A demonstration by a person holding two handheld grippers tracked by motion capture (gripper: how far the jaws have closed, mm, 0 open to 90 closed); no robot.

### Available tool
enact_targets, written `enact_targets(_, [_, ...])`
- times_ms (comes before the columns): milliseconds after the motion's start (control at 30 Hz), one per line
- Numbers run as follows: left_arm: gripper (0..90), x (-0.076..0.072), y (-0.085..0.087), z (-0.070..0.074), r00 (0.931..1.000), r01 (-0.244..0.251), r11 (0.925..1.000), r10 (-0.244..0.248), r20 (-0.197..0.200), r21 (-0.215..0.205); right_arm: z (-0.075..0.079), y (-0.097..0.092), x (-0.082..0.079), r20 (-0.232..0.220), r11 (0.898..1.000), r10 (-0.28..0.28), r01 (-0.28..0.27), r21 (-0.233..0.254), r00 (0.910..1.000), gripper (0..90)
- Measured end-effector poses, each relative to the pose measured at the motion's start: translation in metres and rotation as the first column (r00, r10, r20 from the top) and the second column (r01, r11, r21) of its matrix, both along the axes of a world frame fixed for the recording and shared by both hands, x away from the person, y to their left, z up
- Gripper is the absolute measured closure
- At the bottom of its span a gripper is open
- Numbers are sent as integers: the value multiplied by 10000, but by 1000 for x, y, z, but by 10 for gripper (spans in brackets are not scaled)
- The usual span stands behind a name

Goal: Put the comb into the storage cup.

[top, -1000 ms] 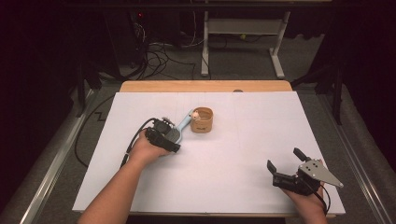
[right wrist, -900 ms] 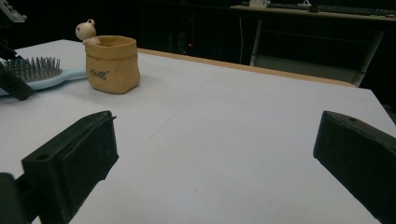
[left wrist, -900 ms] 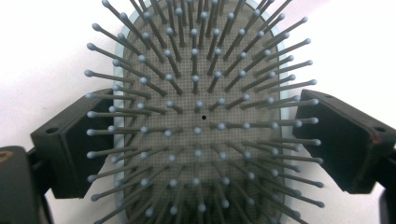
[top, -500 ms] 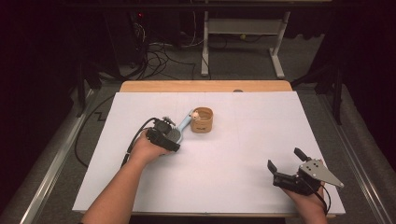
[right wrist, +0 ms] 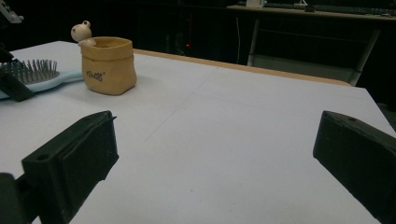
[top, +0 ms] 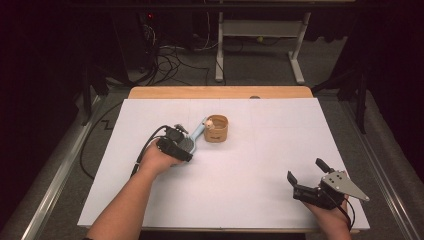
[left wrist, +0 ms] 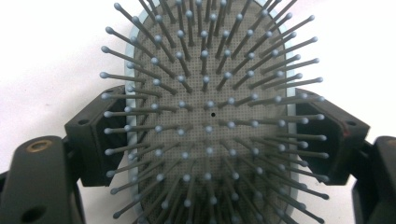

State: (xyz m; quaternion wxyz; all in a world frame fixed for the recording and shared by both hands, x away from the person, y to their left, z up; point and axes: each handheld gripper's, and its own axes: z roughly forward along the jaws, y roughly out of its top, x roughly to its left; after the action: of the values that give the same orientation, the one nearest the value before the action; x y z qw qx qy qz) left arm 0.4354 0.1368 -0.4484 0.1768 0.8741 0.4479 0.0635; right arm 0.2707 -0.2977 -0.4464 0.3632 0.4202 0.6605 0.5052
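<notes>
— So, which step is this?

— The grasp, I'd say. The left gripper (top: 186,145) sits over the head of the hairbrush (left wrist: 210,116), bristles up, and its jaws have just been closing, with the brush head between them. In the left gripper view the pads stand right at the pale blue rim on both sides; whether they already press on it I cannot tell.

— Where does the brush lie?

— Flat on the white table cover (top: 260,165), left of centre, with its handle pointing toward the tan pouch (top: 216,129) and ending just beside it. A small bear figure (right wrist: 82,31) peeks over the pouch's rim.

— And the other hand?

— The right gripper (top: 306,177) rests near the front right corner, well apart from everything, jaws wide with nothing between them.

— Next move?

— Probably finishing the squeeze until the rim is firmly pinched, then lifting level so the handle doesn't knock the pouch. The rim is rounded, so a slip is possible.

— The room?

— Dark. A wooden table edge (top: 220,92) shows beyond the cover, with cables (top: 170,62) on the floor and a white metal stand (top: 260,45) behind.
</notes>
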Motion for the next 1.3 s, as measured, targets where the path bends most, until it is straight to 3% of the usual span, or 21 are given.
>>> enact_targets(367, [203, 0, 1, 1, 9999, 25, 10000, -24, 127, -40, 0, -2, 0, -1, 10000, -23, 23, 63, 10000, 5])
enact_targets(633, [205, -1, 3, 3, 9981, -79, 9994, 57, 621, 346, 0, -2, 0, 19, 10000, -21, 21, 49, 10000, 5])
enact_targets(900, [205, 0, 21, 7, 9987, -213, 9994, 200, 463, 270, 0, -2, 0, 14, 10000, -37, 37, 56, 10000, 5])
enact_targets(1300, [204, -23, 52, 21, 9942, -130, 9999, 122, 1066, 67, 0, -1, -1, 21, 10000, -19, 19, 78, 10000, 5])
